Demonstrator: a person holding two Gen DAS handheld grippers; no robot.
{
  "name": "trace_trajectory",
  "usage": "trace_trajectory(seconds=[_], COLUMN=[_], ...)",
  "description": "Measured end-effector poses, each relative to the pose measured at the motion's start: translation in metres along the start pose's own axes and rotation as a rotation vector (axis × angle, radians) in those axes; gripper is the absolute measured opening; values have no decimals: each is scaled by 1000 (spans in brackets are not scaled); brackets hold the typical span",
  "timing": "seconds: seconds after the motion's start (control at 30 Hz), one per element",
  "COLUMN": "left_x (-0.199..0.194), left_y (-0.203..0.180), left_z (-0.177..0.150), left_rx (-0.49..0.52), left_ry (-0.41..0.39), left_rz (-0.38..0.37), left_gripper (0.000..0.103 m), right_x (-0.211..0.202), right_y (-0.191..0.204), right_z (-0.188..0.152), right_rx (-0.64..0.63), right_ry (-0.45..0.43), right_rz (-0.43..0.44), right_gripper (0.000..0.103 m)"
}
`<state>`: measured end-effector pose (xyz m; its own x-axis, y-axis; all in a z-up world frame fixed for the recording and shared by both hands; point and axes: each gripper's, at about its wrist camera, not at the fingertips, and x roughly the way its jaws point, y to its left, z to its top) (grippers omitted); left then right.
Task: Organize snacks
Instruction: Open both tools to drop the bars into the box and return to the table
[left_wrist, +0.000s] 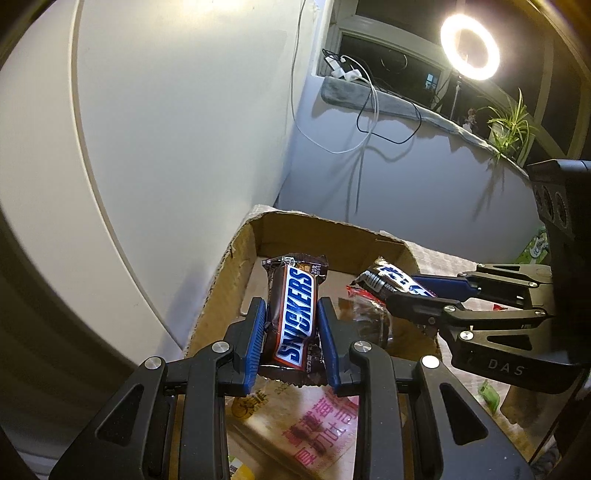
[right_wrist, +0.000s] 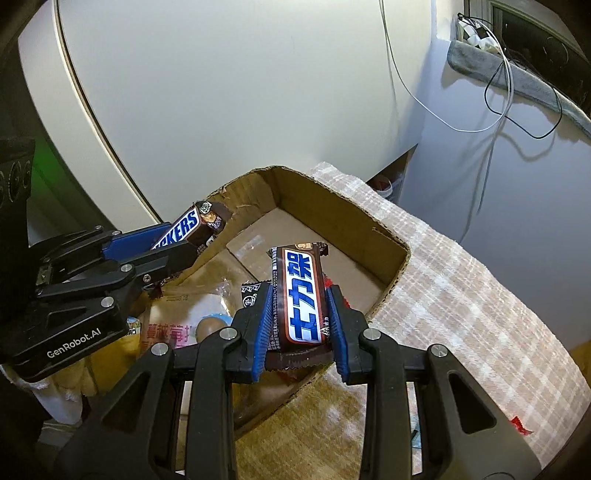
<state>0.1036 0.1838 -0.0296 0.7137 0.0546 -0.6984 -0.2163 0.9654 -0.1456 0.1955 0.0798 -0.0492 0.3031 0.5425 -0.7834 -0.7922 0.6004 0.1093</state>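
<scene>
Midway: left gripper (left_wrist: 291, 325) & right gripper (right_wrist: 300, 321) each clamping a candy bar (left_wrist: 295, 314) over box (right_wrist: 332, 206); nothing dropping yet.

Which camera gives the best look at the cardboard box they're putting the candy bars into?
The right wrist view: the cardboard box shows its walls, corner and bare floor. The left wrist view shows mainly its left wall and back, with the held Snickers bar blocking much.

Cardboard box (right_wrist: 332, 206) open-topped, far floor bare; packets (left_wrist: 369, 317) crowd near end.

Both wrist views close (looking down), sharing cardboard box (left_wrist: 325, 236).
</scene>
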Motion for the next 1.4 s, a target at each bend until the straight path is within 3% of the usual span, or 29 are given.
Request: trace_trajectory(seconds=[0.23, 0.33, 0.63, 0.77, 0.9, 1.2, 1.4], left_x=[-3, -6, -20, -32, -43, -59, -57], left_y=[2, 3, -2, -11, -20, -64, -100], left_z=[2, 1, 0, -1, -4, -20, -37], left_rx=[0, -2, -3, 3, 5, 54, 100], left_ry=[-15, -19, -40, -60, -79, -93, -59], left_rz=[11, 10, -1, -18, -43, -129, -202], left_gripper=[27, 27, 27, 27, 43, 46, 46], right_x=[-3, -8, -32, -56, -79, -125, -148], right_y=[0, 0, -2, -6, -14, -48, -83], right_z=[1, 0, -7, -16, -26, -68, -100], right_rx=[-5, -5, -3, 1, 11, 51, 119], right_ry=[-6, -16, -40, -78, -95, -93, -83], right_rz=[-9, -16, -29, -48, -67, -139, -173], right_gripper=[32, 44, 45, 72, 83, 84, 84])
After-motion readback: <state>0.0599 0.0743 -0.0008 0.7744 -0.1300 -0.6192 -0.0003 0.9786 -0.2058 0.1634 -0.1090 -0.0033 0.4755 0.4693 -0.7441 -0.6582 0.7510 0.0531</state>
